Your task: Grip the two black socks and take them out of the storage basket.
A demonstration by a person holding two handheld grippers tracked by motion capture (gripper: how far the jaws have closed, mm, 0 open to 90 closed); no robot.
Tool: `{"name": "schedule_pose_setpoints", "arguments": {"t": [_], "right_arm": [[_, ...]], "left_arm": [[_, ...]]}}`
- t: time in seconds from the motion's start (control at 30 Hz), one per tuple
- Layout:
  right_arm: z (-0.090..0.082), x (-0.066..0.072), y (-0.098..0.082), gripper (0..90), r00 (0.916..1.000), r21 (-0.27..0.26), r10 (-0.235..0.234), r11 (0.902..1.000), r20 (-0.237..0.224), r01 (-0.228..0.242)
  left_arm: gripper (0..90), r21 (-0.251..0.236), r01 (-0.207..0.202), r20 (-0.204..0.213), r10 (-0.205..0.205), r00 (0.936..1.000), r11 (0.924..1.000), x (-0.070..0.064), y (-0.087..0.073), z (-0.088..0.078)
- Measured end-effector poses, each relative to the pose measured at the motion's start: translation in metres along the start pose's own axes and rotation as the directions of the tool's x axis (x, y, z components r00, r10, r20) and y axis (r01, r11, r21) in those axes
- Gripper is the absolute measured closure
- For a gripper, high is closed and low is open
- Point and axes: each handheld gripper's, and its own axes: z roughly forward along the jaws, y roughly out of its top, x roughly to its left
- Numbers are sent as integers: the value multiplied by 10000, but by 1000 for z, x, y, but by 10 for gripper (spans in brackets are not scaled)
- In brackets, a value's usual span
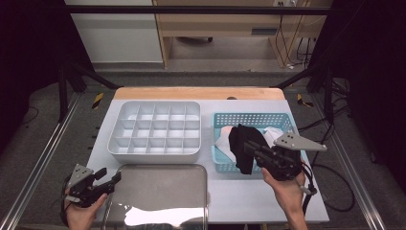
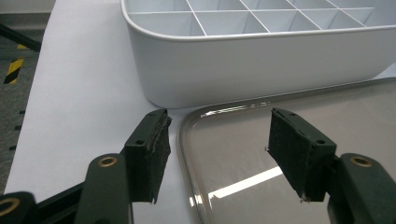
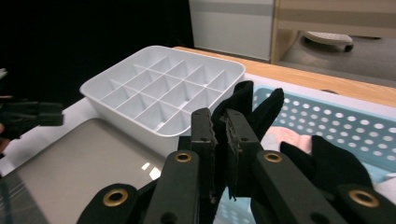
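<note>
Clearly the black cloth [image 1: 242, 146] is dark, limp and matte (perhaps a sock; its folds swallow detail). Its lower end is hidden behind the right tool [image 3: 220, 135], which is clenched on it, lifting it over the blue basket [image 1: 220, 120] at the counter's right. The left tool [image 2: 217, 149] hangs released near the metal tray [image 2: 243, 154].

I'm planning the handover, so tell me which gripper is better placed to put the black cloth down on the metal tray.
Right. The right gripper is shut on the black cloth above the blue basket, beside the metal tray. The left gripper is open, holding nothing, at the tray's corner.
</note>
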Motion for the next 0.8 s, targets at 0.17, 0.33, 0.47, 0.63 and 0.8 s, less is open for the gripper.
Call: {"name": "schedule_pose_setpoints", "arguments": {"t": [0.17,0.33,0.47,0.63,0.8], "right_arm": [[-6,10,-8,835,9993,43,-109,9999,-345,111],[-9,18,-22,834,9960,382,-121,9992,-881,155],[-8,20,-31,834,9950,655,-91,9977,-999,156],[-5,21,-54,834,9933,1167,118,9932,-1147,16],[-1,20,-67,834,9921,1588,310,9872,-1214,-114]], "left_arm": [[366,18,77,-32,-77,10000,10000,1,0,0],[367,41,127,60,-127,9999,9999,0,0,-1],[370,66,116,97,-117,9999,9999,0,0,-1],[370,73,131,95,-132,9999,9999,0,0,-1],[371,50,125,99,-126,9999,9999,0,0,-1]]}}
